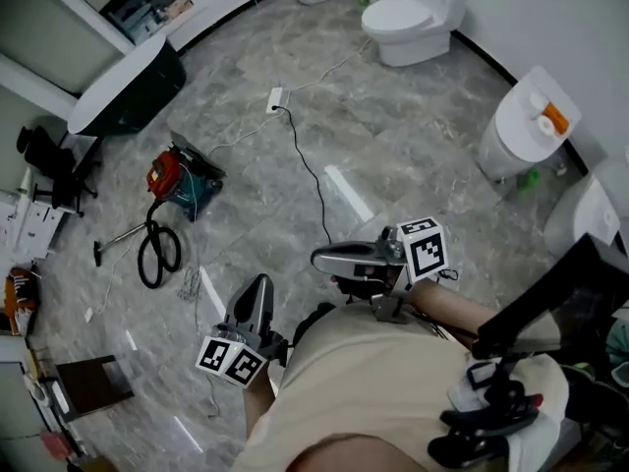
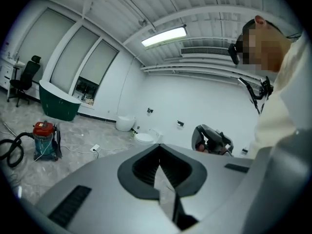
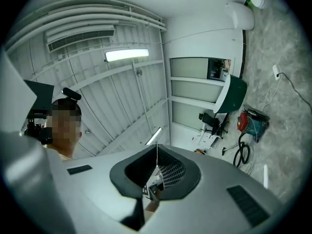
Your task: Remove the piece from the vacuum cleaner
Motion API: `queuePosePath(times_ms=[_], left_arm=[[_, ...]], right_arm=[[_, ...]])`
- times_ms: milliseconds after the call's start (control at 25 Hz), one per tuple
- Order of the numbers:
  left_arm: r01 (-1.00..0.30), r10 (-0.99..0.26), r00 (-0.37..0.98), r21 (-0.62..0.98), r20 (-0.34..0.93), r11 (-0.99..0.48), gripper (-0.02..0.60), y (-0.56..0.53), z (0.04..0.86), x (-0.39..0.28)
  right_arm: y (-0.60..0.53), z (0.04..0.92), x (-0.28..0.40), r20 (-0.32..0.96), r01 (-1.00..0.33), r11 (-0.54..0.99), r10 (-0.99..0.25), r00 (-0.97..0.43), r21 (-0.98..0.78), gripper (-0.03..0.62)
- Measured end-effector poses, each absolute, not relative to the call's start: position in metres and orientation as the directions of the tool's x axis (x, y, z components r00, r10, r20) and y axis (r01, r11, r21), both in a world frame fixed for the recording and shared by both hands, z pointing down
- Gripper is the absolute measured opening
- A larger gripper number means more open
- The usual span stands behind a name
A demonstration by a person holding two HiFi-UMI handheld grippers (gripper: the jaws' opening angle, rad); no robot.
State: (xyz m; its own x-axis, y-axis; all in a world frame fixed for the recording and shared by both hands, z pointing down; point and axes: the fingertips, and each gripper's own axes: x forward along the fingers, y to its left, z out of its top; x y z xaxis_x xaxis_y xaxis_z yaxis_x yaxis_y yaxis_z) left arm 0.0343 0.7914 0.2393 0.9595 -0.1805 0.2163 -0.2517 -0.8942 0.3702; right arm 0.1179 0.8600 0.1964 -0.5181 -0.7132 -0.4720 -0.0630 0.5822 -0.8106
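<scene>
Vacuum cleaner: I'm looking at one vacuum cleaner (image 1: 175, 180), a squat drum with a red lid over a teal body. It is standing on the floor at the left, well apart from both grippers.
Hose: one black hose (image 1: 157, 251) is lying in a long loop just beside the drum, on my side of it.
Wand: one thin pale wand (image 1: 120, 238) is running leftward from the loop to a small dark head.
Left gripper: the left gripper (image 1: 258, 285) is hovering above the floor near my body, its grey jaws pressed together with nothing between them.
Right gripper: the right gripper (image 1: 322, 260) is pointing left across my front, its jaws also fully together and gripping nothing.
Floor: grey marbled floor (image 1: 413, 136), glossy, is catching strips of light.
Power strip: one white power strip (image 1: 275, 98) is feeding a black cable (image 1: 313, 180) that is snaking toward me.
Toilets: I'm counting two white toilets (image 1: 413, 18) along the far wall.
Bathtub: one dark green bathtub (image 1: 128, 91) with a white rim is sitting beyond the vacuum cleaner.
</scene>
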Motion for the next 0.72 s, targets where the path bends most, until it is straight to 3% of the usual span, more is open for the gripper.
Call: queuePosePath(times_ms=[160,320,720], left_arm=[[-0.275,-0.193,0.95,0.367,0.245,-0.889,0.005,0.799,0.259,0.051],[-0.258,-0.177,0.952,0.35,0.249,-0.901,0.005,0.808,0.232,0.075],[-0.293,-0.231,0.951,0.362,0.205,-0.885,0.005,0.72,0.251,0.041]], right_arm=[[0.872,0.209,0.133,-0.499,-0.006,0.595,-0.681,-0.536,-0.804,0.005],[0.889,0.186,0.151,-0.484,-0.034,0.582,-0.706,-0.517,-0.813,0.003],[0.811,0.187,0.12,-0.493,-0.002,0.605,-0.651,-0.577,-0.796,0.003]])
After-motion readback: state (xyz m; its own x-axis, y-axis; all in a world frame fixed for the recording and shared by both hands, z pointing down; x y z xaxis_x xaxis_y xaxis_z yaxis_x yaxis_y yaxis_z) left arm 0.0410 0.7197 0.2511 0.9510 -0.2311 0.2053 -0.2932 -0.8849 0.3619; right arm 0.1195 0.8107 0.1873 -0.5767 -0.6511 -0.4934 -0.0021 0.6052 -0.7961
